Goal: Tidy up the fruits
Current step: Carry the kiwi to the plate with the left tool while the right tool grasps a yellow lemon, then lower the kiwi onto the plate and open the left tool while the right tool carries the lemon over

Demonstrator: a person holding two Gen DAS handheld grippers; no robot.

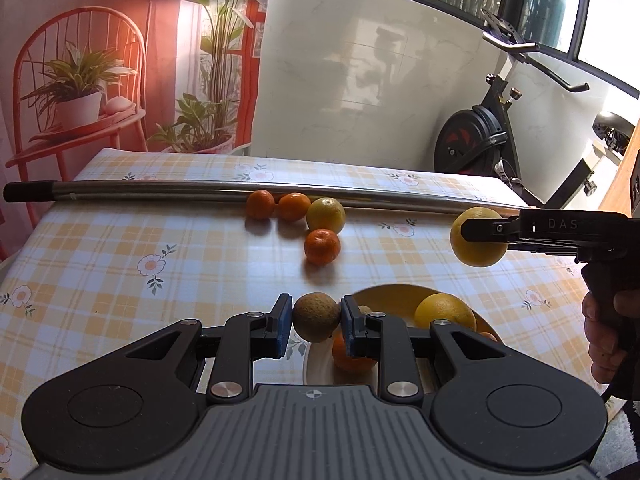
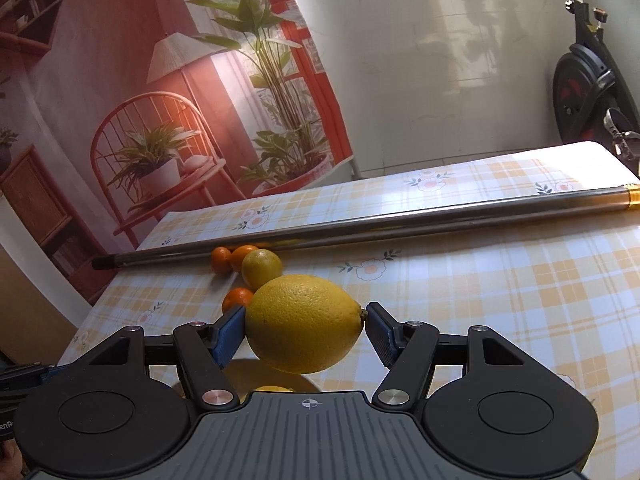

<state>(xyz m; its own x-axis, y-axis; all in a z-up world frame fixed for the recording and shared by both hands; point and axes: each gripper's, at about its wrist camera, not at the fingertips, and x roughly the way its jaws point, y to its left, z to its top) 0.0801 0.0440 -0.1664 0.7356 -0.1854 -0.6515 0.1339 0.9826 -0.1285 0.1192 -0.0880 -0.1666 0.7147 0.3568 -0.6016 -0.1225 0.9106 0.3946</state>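
Observation:
My left gripper (image 1: pixel 316 320) is shut on a small brownish round fruit (image 1: pixel 315 315), held just left of a yellow bowl (image 1: pixel 384 291). In the bowl lie a yellow citrus (image 1: pixel 444 312) and a tangerine (image 1: pixel 354 358), partly hidden by my fingers. My right gripper (image 2: pixel 305 322) is shut on a large lemon (image 2: pixel 304 322), pinched end to end and held above the bowl (image 2: pixel 256 372). From the left wrist view, that right gripper (image 1: pixel 476 236) hangs with the lemon (image 1: pixel 478 246) in the air at the right. Three tangerines (image 1: pixel 322 246) and a second lemon (image 1: pixel 326 215) lie loose on the table.
A long metal pole (image 1: pixel 240 190) lies across the checked tablecloth (image 1: pixel 120 264) behind the loose fruit. A person's hand (image 1: pixel 604 336) grips the right gripper's handle. An exercise bike (image 1: pixel 480 136) stands beyond the table's far right edge, and a printed backdrop hangs behind.

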